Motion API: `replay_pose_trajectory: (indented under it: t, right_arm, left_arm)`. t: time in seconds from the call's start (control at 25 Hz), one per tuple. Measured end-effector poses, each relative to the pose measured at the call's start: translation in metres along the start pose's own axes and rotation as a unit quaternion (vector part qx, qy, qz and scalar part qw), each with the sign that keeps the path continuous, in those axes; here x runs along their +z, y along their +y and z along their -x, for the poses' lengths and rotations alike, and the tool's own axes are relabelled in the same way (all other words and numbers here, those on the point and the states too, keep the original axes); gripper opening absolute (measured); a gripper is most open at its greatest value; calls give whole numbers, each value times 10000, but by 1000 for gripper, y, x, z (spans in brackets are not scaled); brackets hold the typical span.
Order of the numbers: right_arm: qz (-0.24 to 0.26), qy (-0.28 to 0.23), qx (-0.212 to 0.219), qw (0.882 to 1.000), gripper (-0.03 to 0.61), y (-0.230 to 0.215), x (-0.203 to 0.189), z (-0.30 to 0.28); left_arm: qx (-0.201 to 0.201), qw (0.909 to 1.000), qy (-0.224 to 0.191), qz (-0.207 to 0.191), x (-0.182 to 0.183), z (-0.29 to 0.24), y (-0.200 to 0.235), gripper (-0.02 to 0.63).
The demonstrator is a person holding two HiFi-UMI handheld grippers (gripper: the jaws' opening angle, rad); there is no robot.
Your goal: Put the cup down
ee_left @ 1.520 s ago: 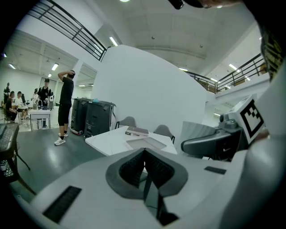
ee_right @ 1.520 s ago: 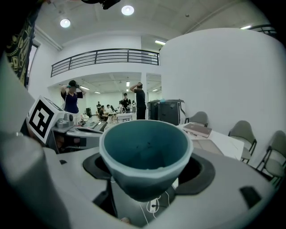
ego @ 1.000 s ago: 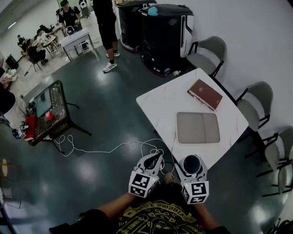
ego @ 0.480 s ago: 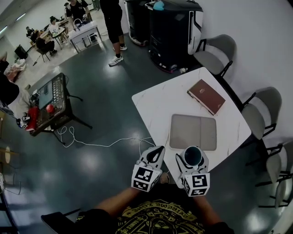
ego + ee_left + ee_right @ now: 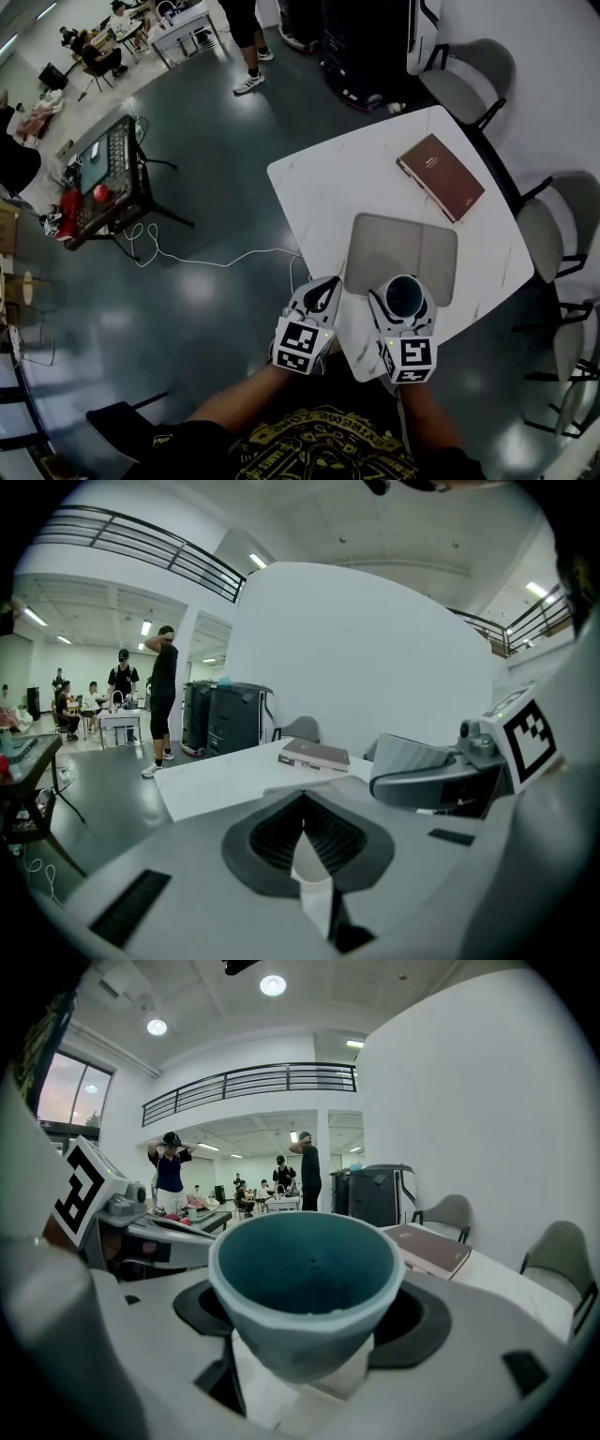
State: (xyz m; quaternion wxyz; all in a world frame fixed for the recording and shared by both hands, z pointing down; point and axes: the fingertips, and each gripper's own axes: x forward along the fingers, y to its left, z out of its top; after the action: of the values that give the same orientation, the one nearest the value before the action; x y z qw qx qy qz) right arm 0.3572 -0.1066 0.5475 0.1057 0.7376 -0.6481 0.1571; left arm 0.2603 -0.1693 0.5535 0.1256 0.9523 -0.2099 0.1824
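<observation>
A teal cup (image 5: pixel 404 294) stands upright between the jaws of my right gripper (image 5: pixel 403 305), which is shut on it. In the right gripper view the cup (image 5: pixel 305 1283) fills the middle, its empty inside showing. The head view puts it above the near edge of a grey mat (image 5: pixel 417 246) on the white table (image 5: pixel 314 187); how high above, I cannot tell. My left gripper (image 5: pixel 322 291) is shut with nothing in it, at the table's near left edge beside the right one. The left gripper view shows its dark pads (image 5: pixel 281 832) meeting at the tip.
A brown book (image 5: pixel 441 176) lies at the table's far right. Grey chairs (image 5: pixel 469 80) (image 5: pixel 553 225) stand along the far and right sides. Black bins (image 5: pixel 375 42) are behind. A white cable (image 5: pixel 206 258) trails on the dark floor, near a console stand (image 5: pixel 103 178) at left.
Both grippers have come forward relative to the table. The cup was off the table's near edge and is now over the near edge of the grey mat. Jaws unchanged.
</observation>
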Motion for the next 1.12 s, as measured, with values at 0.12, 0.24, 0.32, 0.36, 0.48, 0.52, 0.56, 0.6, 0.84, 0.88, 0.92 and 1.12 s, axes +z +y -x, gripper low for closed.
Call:
replay_pose_trajectory:
  t: [0.12, 0.24, 0.32, 0.36, 0.48, 0.52, 0.56, 0.6, 0.84, 0.88, 0.92, 1.12]
  right_arm:
    - [26, 61, 50, 10000, 380, -8, -9, -13]
    - [93, 92, 82, 9999, 380, -15, -18, -26]
    - [131, 112, 89, 9998, 380, -19, -24, -33]
    - [128, 121, 93, 9998, 380, -21, -27, -36]
    - [99, 167, 96, 9998, 380, -25, -35, -45]
    - [97, 183, 97, 9997, 380, -26, -37, -47]
    - [99, 197, 96, 9997, 380, -27, -39, -50]
    - [103, 211, 91, 9997, 380, -27, -42, -51]
    - [140, 208, 46, 9997, 380, -29, -49, -61]
    - [145, 206, 46, 9997, 380, -29, -51, -62]
    - [149, 209, 42, 9997, 380, -29, -53, -63]
    - [151, 214, 12, 9997, 380, -32, -60, -72]
  left_arm:
    - [49, 9999, 105, 9, -4, -14, 2, 9]
    - [76, 9998, 207, 25, -12, -28, 5, 9]
    - [79, 9995, 294, 21, -16, -36, 5, 9]
    - [79, 9994, 342, 17, -19, -40, 5, 9]
    - [76, 9989, 466, 35, -26, -48, 6, 10]
    - [77, 9987, 498, 46, -28, -50, 7, 9]
    - [78, 9986, 526, 57, -30, -53, 7, 10]
    - [78, 9984, 551, 64, -31, -54, 8, 11]
    - [80, 9977, 669, 63, -39, -59, 13, 9]
    - [79, 9977, 671, 65, -39, -60, 13, 10]
    - [74, 9977, 666, 64, -38, -60, 13, 10]
    - [72, 9977, 666, 43, -37, -63, 15, 10]
